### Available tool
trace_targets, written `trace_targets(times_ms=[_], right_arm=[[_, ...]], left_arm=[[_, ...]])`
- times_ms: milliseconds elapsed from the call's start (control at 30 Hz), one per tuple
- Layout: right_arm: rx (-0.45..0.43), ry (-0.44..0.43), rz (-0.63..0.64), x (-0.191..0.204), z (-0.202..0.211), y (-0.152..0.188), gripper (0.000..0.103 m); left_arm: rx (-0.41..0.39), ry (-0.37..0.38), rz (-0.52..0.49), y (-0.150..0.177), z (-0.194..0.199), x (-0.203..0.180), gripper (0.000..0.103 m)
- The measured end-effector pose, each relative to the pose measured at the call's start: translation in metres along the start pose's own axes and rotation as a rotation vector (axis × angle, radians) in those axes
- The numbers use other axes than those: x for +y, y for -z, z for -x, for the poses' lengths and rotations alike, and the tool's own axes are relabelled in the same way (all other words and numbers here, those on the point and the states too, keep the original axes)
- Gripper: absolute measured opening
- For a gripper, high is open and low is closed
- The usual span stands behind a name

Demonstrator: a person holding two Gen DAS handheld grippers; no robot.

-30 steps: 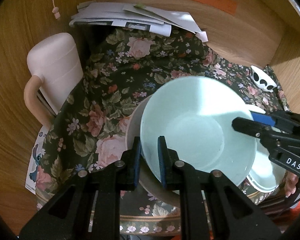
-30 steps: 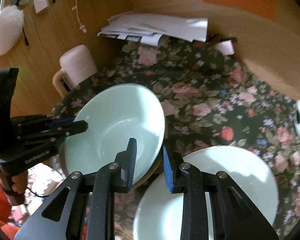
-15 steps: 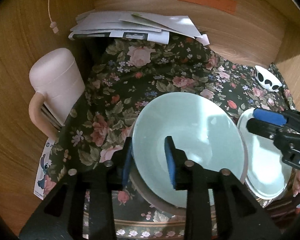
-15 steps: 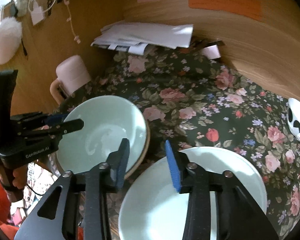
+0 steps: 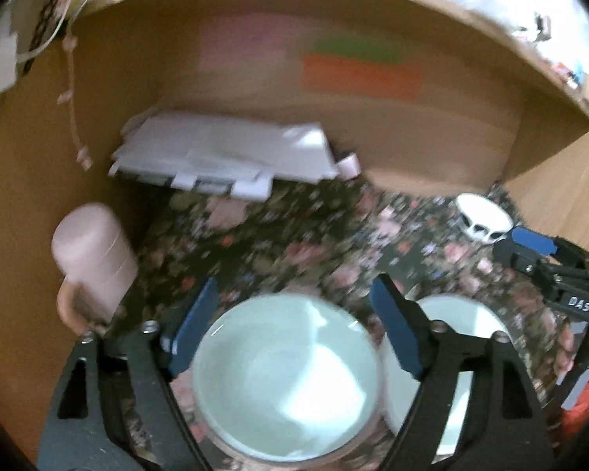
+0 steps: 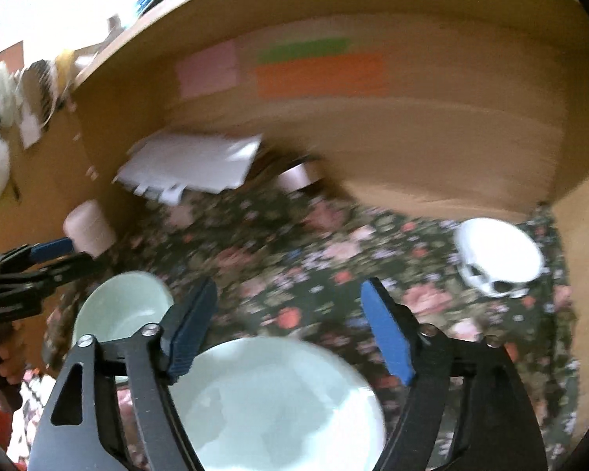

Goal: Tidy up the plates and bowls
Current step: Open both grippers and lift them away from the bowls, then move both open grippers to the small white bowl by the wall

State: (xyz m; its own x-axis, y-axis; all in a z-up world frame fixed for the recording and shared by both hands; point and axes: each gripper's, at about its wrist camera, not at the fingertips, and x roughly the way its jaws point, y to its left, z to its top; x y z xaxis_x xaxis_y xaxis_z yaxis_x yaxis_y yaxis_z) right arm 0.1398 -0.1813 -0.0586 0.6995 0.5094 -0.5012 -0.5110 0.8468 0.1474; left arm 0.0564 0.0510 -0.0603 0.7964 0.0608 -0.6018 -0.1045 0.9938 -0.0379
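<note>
A pale green bowl (image 5: 286,376) rests nested in a beige bowl on the floral cloth (image 5: 294,235). It also shows at the left of the right wrist view (image 6: 121,306). A second pale green bowl (image 6: 278,408) lies to its right; it also shows in the left wrist view (image 5: 451,353). My left gripper (image 5: 294,325) is open and empty above the nested bowl. My right gripper (image 6: 290,325) is open and empty above the second bowl. Both views are blurred.
A white bowl with black marks (image 6: 498,259) sits at the far right. A pink mug (image 5: 94,263) stands at the left. A stack of papers (image 5: 224,157) lies at the back against the wooden wall with coloured notes (image 6: 318,70).
Both grippers have let go of the pale green bowl, opened wide and drawn back and up. The bowl now rests nested in the beige bowl.
</note>
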Motion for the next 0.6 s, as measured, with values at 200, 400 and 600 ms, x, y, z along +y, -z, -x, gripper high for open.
trace_targets(times_ms=[200, 400, 600], right_arm=[[-0.034, 0.100, -0.052, -0.045, 0.009, -0.008, 0.076], [-0.029, 0.237, -0.068, -0.086, -0.001, -0.006, 0.076], [0.023, 0.315, -0.137, -0.135, -0.022, 0.000, 0.076]], left_arm=[[-0.045, 0.067, -0.025, -0.024, -0.005, -0.035, 0.093], [-0.001, 0.116, -0.044, -0.038, -0.034, -0.063, 0.094], [0.067, 0.139, -0.073, -0.044, -0.076, -0.085, 0.094]])
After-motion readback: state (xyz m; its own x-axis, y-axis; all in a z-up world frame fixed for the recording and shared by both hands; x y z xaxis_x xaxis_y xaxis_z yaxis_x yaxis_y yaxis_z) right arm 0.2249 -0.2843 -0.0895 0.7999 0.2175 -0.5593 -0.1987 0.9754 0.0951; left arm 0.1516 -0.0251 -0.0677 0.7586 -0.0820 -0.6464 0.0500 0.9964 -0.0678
